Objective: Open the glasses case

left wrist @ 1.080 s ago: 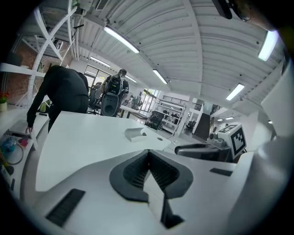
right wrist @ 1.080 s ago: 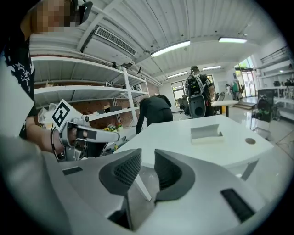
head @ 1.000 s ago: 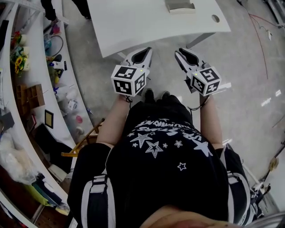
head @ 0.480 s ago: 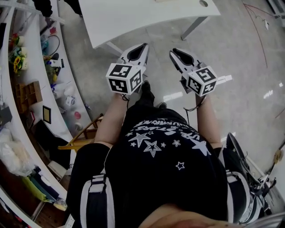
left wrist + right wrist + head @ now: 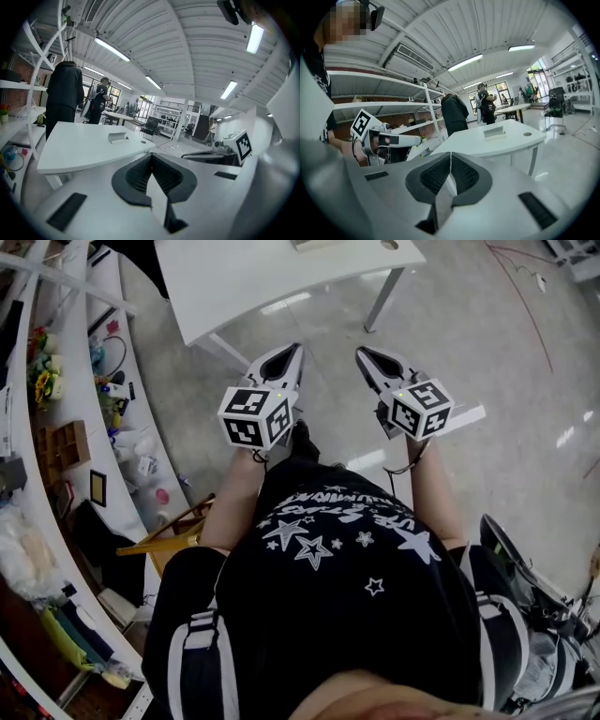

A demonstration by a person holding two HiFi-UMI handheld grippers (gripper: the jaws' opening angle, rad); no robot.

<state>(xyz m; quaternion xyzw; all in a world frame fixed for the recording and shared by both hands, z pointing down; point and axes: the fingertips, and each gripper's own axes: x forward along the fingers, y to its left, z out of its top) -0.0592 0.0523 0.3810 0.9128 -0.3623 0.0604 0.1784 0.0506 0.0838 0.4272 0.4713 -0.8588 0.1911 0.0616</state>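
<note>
1. The glasses case (image 5: pixel 117 137) lies on the white table (image 5: pixel 79 150), near its far side and beside a small round hole (image 5: pixel 527 134) in the top. It is a low pale box whose long axis runs across both gripper views. Which way its opening faces I cannot tell.
2. The left gripper (image 5: pixel 296 349) is held off the table's near edge, over the floor. Its jaws are closed tip to tip with nothing between them.
3. The right gripper (image 5: pixel 361 352) is level with it, also short of the table. Its jaws are closing and meet with nothing between them.
4. A second ago both gripper tips were close to the table's near edge. Now bare floor separates them from it, and only a sliver of the case shows at the head view's top edge.
5. The black shirt (image 5: pixel 337 559) carries white stars and lettering too small to read. The marker cubes (image 5: pixel 255 415) show only black-and-white squares.
</note>
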